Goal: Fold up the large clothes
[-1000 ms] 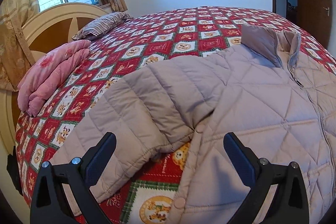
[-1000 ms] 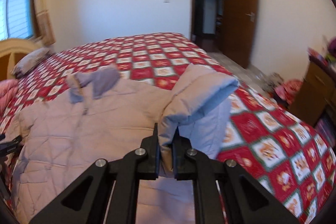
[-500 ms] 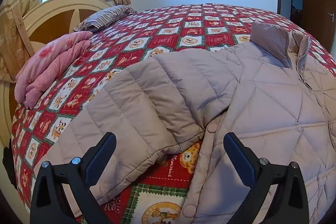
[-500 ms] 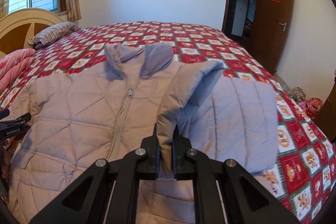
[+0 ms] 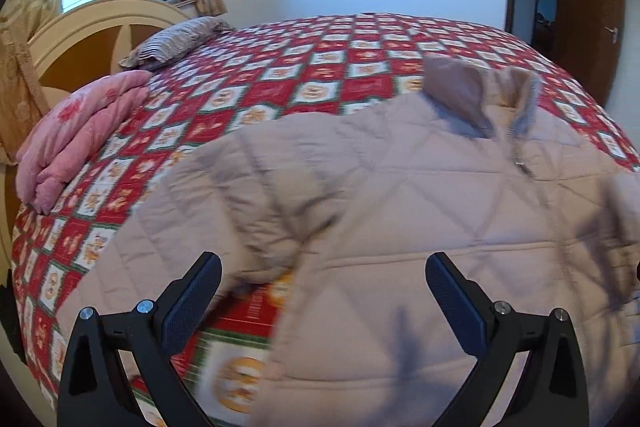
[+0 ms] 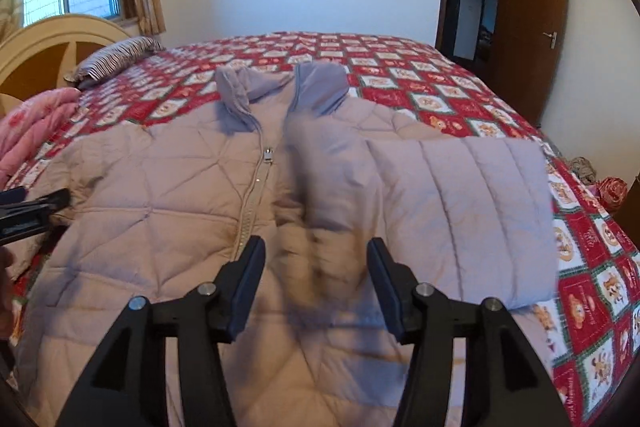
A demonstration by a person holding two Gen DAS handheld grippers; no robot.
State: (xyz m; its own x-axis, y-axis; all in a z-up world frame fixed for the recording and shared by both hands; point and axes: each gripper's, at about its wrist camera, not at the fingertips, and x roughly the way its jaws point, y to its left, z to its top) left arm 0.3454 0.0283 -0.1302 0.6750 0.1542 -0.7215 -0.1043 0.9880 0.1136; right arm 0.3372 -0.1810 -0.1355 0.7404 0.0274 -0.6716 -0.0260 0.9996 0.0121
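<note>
A large beige quilted jacket [image 6: 160, 187] lies front up on the bed, zipper [image 6: 267, 155] closed, collar toward the far side. Its right sleeve [image 6: 460, 211] is folded in over the chest, and the cuff end [image 6: 324, 235] is blurred between my right jaws. My right gripper [image 6: 316, 267] is open above it and holds nothing. In the left wrist view the jacket [image 5: 420, 211] fills the near side, with its left sleeve [image 5: 192, 227] spread out to the left. My left gripper [image 5: 322, 287] is wide open and empty above the armpit area.
The bed has a red checked cartoon bedspread [image 6: 400, 67]. A pink folded quilt [image 5: 80, 139] and a striped pillow [image 5: 176, 41] lie by the cream headboard [image 5: 100, 27]. A brown door [image 6: 532, 27] stands open on the right. The left gripper shows at the right view's left edge [image 6: 28, 211].
My right gripper has carried the sleeve leftward over the jacket's chest and opened, letting the cuff go. My left gripper stayed open and shifted right over the jacket.
</note>
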